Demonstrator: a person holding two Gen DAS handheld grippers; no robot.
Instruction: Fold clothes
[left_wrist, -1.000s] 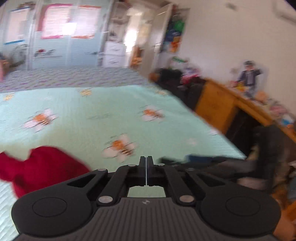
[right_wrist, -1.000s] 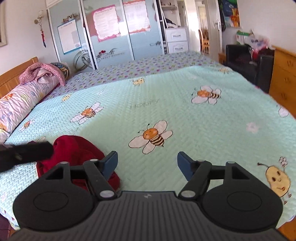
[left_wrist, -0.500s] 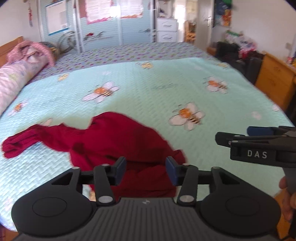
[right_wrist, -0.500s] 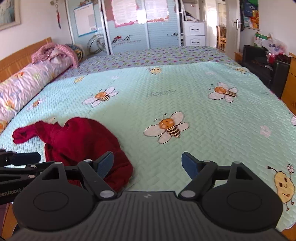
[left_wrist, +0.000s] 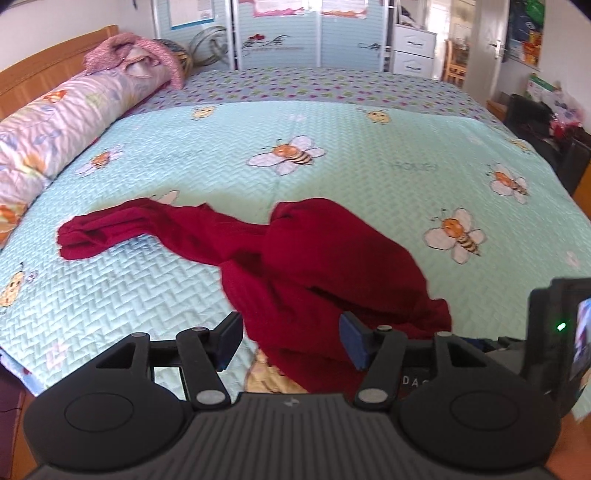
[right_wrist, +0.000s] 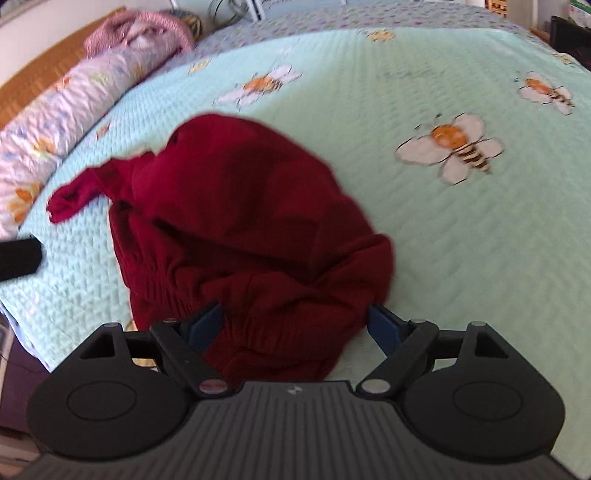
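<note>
A crumpled dark red sweater (left_wrist: 314, 258) lies near the front edge of the bed, one sleeve (left_wrist: 107, 229) stretched out to the left. My left gripper (left_wrist: 291, 341) is open just above the sweater's near hem, its blue pads on either side of the cloth. In the right wrist view the same red sweater (right_wrist: 243, 221) fills the middle. My right gripper (right_wrist: 295, 325) is open, its fingers spread around the ribbed hem. The other tool shows at the right edge of the left wrist view (left_wrist: 554, 332) and as a black tip (right_wrist: 18, 254) at the left of the right wrist view.
The bed is covered by a mint-green quilt with bees (left_wrist: 369, 166). A long floral bolster (left_wrist: 55, 122) lies along the wooden headboard at left. Wardrobe doors, white drawers and a door stand beyond the bed. Dark furniture (left_wrist: 546, 122) sits at the far right.
My left gripper swung from the right side of the room to the sweater and opened. The right gripper dropped lower and closer over the sweater's hem, still open.
</note>
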